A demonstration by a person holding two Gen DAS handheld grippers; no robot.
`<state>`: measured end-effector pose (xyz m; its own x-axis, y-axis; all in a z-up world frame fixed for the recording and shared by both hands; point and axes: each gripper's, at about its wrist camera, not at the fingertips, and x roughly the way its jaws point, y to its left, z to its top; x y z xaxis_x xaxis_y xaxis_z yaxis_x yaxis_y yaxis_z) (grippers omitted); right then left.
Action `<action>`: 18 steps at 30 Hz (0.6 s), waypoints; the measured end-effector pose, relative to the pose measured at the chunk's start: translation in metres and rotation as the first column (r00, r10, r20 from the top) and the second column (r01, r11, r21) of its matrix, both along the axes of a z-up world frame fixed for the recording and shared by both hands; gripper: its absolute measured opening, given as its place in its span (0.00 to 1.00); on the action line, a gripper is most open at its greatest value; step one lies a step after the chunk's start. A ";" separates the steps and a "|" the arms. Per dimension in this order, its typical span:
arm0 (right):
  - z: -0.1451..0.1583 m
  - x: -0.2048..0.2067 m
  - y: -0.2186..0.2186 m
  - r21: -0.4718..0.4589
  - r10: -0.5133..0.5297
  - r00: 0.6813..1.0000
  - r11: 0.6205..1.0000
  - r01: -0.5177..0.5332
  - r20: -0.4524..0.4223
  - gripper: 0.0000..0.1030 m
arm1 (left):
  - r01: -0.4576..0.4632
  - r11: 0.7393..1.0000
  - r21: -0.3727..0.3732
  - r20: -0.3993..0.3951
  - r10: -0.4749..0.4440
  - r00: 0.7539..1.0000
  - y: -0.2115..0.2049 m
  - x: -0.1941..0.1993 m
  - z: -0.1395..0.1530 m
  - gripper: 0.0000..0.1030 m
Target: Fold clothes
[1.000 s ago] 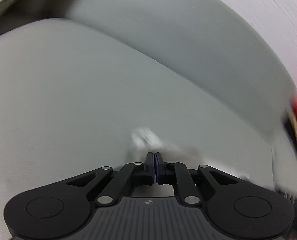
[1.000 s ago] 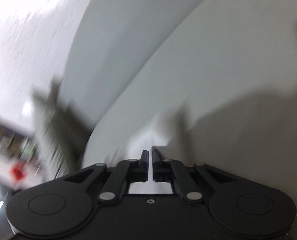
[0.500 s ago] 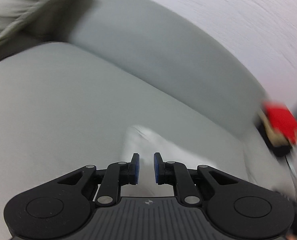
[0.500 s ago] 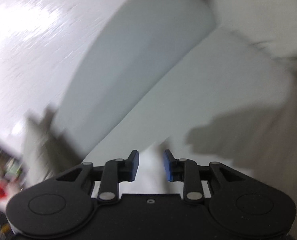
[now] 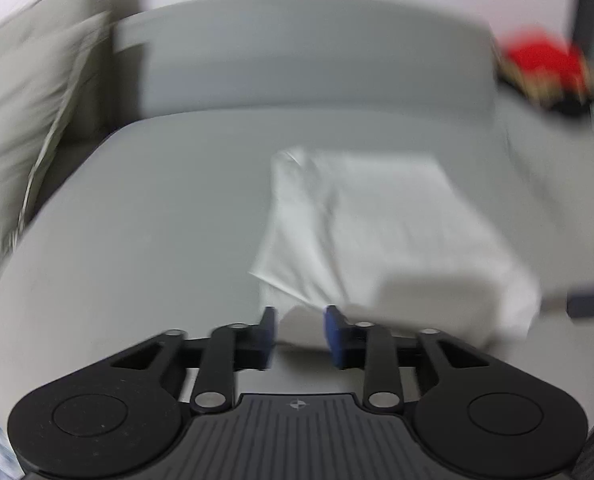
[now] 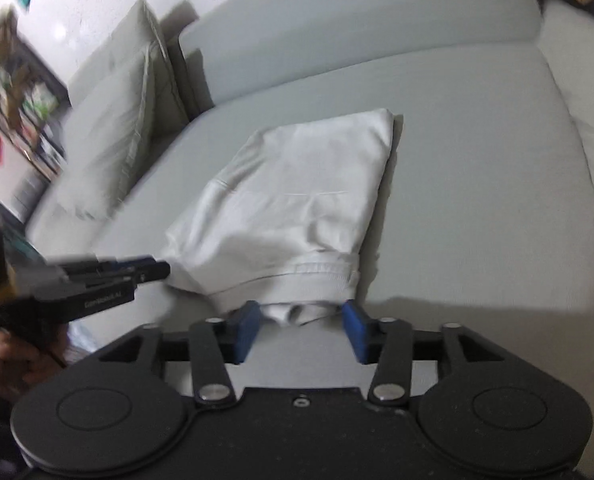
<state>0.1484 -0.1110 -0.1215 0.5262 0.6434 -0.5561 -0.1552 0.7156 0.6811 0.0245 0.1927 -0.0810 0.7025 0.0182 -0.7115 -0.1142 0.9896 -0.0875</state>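
A white folded garment (image 6: 297, 200) lies on the grey sofa seat (image 6: 477, 160), its ribbed hem toward me. My right gripper (image 6: 303, 330) is open just in front of that hem, with nothing between its blue pads. In the left wrist view the same white garment (image 5: 385, 232) lies ahead and to the right. My left gripper (image 5: 299, 336) is open at its near left corner and holds nothing. From the right wrist view the left gripper (image 6: 137, 270) shows side-on at the garment's left edge.
Grey cushions (image 6: 113, 136) lean against the sofa's backrest (image 6: 357, 28) on the left. A red and dark object (image 5: 545, 68) sits on the far right of the sofa. A shelf with colourful items (image 6: 5, 80) stands by the left wall. A hand (image 6: 9, 360) holds the left gripper.
Both grippers went from shut on the white cloth to open, and both pulled back. The folded garment now lies released on the seat in full view.
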 end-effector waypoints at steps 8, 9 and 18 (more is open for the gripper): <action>-0.002 -0.003 -0.030 0.137 -0.053 0.991 0.988 0.069 -0.121 0.77 | -0.118 0.901 -0.418 -0.121 0.074 0.990 0.079 0.084 -0.042 0.62; -0.012 0.005 -0.030 0.167 -0.056 0.986 0.982 0.083 -0.158 0.77 | -0.124 0.892 -0.435 -0.148 0.065 0.987 0.082 0.090 -0.049 0.62; -0.047 0.056 -0.020 0.238 0.004 0.959 0.969 0.066 -0.284 0.58 | -0.001 0.759 -0.651 -0.193 -0.165 0.967 0.083 0.132 -0.078 0.62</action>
